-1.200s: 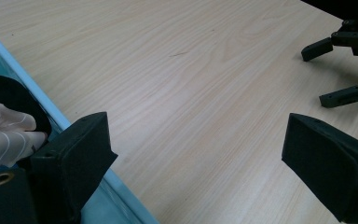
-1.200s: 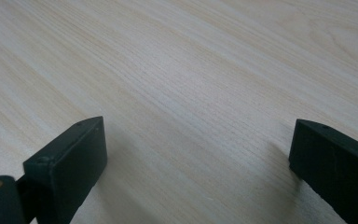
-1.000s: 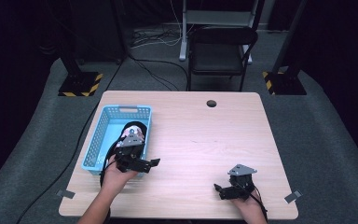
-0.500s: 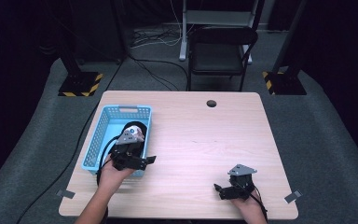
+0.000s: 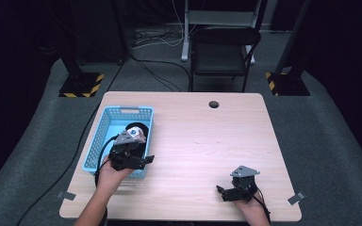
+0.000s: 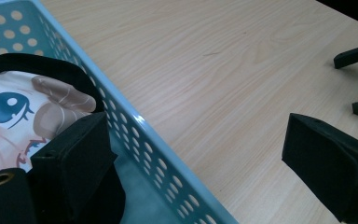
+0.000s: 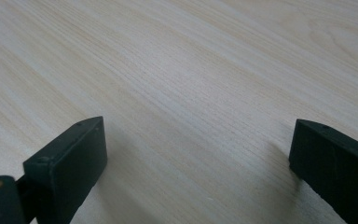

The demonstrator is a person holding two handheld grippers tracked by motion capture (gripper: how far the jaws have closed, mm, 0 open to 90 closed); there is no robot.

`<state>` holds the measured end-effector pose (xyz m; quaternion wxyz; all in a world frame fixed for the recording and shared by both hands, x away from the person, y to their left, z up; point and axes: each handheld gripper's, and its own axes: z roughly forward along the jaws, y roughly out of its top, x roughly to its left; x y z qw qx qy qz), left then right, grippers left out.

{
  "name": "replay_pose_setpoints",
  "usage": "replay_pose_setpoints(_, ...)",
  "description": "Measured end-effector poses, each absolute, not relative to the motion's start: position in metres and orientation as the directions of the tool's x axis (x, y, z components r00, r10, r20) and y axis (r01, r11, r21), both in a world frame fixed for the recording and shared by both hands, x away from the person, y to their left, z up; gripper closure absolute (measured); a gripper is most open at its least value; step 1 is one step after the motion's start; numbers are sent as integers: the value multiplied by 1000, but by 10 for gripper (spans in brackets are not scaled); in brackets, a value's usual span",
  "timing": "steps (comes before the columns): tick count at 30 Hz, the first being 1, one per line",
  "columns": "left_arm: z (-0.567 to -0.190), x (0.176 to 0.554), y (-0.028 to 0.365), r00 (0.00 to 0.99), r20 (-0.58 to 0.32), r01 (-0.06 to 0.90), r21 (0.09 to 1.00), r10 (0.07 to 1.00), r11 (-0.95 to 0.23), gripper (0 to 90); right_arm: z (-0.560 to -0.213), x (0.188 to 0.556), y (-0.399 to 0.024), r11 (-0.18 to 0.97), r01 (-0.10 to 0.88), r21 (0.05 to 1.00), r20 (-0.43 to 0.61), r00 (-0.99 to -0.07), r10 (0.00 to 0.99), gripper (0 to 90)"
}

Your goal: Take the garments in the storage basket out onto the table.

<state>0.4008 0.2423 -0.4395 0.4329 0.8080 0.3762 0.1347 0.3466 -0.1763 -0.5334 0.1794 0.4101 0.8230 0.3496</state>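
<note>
Since 1 second ago, the left gripper has shifted slightly back toward the blue basket, and now sits over the basket's near right corner. Its jaws are spread wide and hold nothing: in the left gripper view 1 jaw hangs inside the basket just above a round cushion printed with a cartoon eye, while the other hangs over the wooden table. At the table's near right edge, the right gripper rests low, jaws wide apart and empty over bare wood.
</note>
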Motion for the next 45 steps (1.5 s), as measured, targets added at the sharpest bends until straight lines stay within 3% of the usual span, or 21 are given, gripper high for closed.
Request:
replay_pose_setpoints(32,-440,410,270,595,-120,535,797,795,-280,73,-533,347,-176,418,550,723,-8,-599,801,35)
replay_pose_setpoints(45,-442,420,274,551,-73,575,755,831,-315,57,-533,347,-176,419,549,723,-9,-599,801,36)
